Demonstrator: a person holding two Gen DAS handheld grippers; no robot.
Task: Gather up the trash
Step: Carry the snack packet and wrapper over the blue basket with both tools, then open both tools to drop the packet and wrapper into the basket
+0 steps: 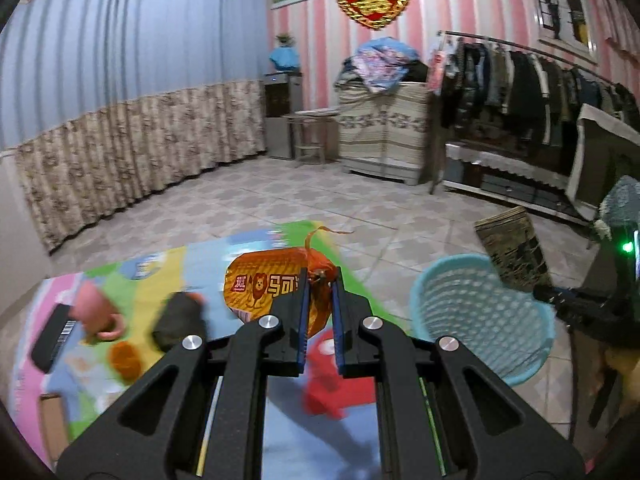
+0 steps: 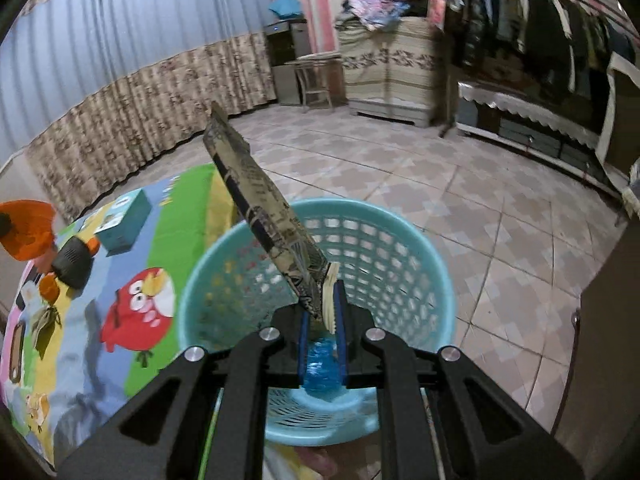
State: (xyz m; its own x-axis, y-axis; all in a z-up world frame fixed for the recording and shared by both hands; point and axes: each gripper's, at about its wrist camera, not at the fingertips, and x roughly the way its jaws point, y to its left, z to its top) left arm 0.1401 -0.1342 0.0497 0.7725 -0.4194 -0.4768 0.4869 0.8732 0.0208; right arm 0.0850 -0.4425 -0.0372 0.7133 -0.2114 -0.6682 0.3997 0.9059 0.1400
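Two tongs are up over the play mat (image 1: pixel 168 264), each nipped tight on a piece of trash. The left tongs (image 1: pixel 320 280) point forward and a little downward, jaws nearly together, pinching the twisted neck of an orange snack bag (image 1: pixel 264 284); the bag hangs out ahead of the tips above the mat. Its label shows a cartoon lion and red Chinese characters, too blurred to read. The right tongs (image 2: pixel 323 292) tilt steeply down over the turquoise laundry-style basket (image 2: pixel 400 248), jaws almost closed on the bottom edge of a tan printed paper packet (image 2: pixel 260 196) that sticks up and to the left, above the basket's rim. Its dark print cannot be read. Something blue (image 2: pixel 322 368) shows between the jaws. The basket stands on the tiled floor (image 2: pixel 460 184) just beside the mat.
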